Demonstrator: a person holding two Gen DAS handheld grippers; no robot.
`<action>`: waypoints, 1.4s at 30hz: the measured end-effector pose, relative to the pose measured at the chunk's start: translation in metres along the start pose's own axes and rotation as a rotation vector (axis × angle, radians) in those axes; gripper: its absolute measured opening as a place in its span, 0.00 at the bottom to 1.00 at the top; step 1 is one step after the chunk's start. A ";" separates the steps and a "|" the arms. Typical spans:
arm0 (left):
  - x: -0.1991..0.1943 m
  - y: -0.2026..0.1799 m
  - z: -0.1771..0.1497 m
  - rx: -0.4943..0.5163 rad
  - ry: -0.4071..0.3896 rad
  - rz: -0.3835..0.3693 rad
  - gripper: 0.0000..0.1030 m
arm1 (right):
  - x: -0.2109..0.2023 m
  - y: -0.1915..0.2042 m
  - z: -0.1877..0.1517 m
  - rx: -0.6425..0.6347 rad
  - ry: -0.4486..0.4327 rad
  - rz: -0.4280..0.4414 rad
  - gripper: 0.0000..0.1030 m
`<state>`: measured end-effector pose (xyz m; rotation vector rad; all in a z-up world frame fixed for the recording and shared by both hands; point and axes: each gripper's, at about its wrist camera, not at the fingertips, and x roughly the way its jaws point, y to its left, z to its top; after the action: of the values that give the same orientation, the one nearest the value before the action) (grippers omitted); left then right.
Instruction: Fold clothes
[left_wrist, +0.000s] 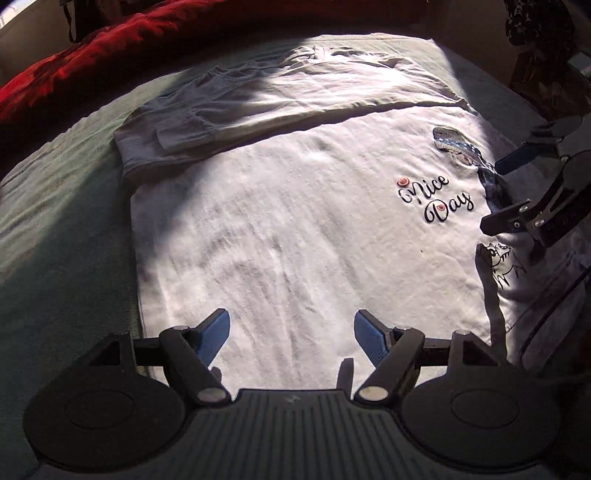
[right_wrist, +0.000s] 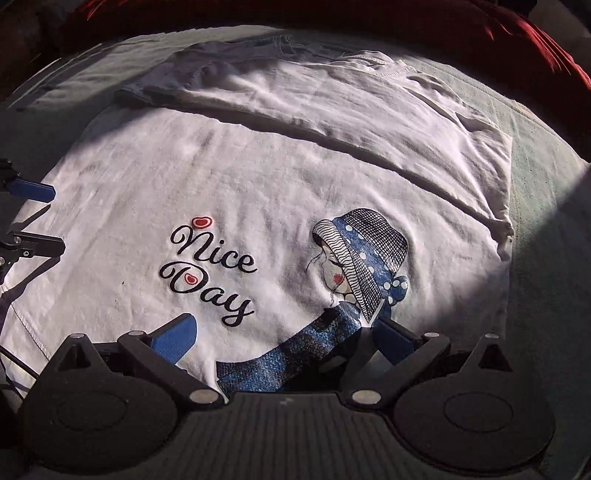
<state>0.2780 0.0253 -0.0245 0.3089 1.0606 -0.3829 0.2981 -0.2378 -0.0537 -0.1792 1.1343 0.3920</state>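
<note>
A white T-shirt with a "Nice Day" print and a drawing of a girl in a hat lies flat on a green sheet. Its far side is folded over onto the body as a long flap. My left gripper hovers over the plain lower part of the shirt, open, with nothing between its blue pads. My right gripper is open above the printed blue scarf, holding nothing. Each gripper shows at the other view's edge: the right gripper, the left gripper.
The green sheet covers the surface around the shirt. A red blanket is bunched along the far edge. Dark patterned cloth sits at the far right. A black cable trails over the shirt's right side.
</note>
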 end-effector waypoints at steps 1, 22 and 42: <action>-0.004 -0.009 -0.002 0.017 0.001 0.015 0.73 | -0.004 0.000 -0.003 -0.012 0.001 0.015 1.00; -0.004 0.009 -0.050 -0.025 0.041 -0.063 0.81 | -0.011 0.022 -0.058 -0.060 0.059 -0.016 1.00; 0.008 0.038 -0.035 -0.052 0.095 -0.208 0.81 | -0.013 0.013 -0.046 0.022 0.014 0.225 1.00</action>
<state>0.2710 0.0729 -0.0449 0.1722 1.1982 -0.5300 0.2493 -0.2444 -0.0606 -0.0350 1.1760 0.5778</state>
